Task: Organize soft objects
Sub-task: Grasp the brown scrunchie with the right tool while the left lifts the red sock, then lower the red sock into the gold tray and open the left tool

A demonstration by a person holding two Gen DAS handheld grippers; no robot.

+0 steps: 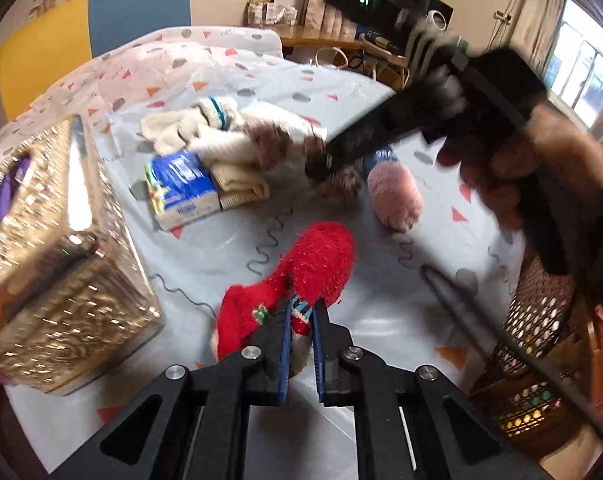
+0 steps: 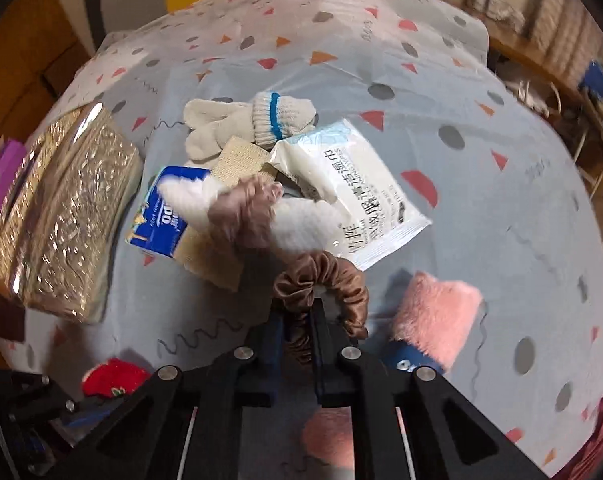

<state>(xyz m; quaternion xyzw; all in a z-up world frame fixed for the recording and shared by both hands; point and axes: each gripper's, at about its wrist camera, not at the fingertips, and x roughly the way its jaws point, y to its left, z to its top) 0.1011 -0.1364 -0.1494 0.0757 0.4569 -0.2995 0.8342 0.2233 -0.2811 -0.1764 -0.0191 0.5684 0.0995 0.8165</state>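
While the left tool [image 1: 301, 312] grips the cuff of the red fuzzy sock [image 1: 301, 268], its blue-padded fingers pressed close on the fabric, the sock's foot lies forward on the worktop [image 1: 373, 280] with bare patterned cloth to its right and ahead. To the left, the gold tissue box [image 1: 49, 264] stands close by, narrowing the room on that side. On the right, the worktop's edge runs beside a woven basket [image 1: 537, 336], set lower than the surface.

From its own camera, the right tool [image 2: 297, 312] is clamped on the brown satin scrunchie [image 2: 321, 284], which loops up over the fingertips. Just beyond it sits the crowded middle of the worktop: a white-and-brown plush piece [image 2: 257, 216], a white wipes packet [image 2: 353, 188], a blue tissue pack [image 2: 161, 216], a beige folded cloth [image 2: 217, 260] and a cream glove with a blue-striped cuff [image 2: 237, 124], overlapping one another. A pink fluffy item [image 2: 437, 316] lies just right of the tool.

Open cloth stretches along the far side and the right of the worktop, up to its curving edge. The left tool shows in the lower left corner of the right camera's view, beside the sock.
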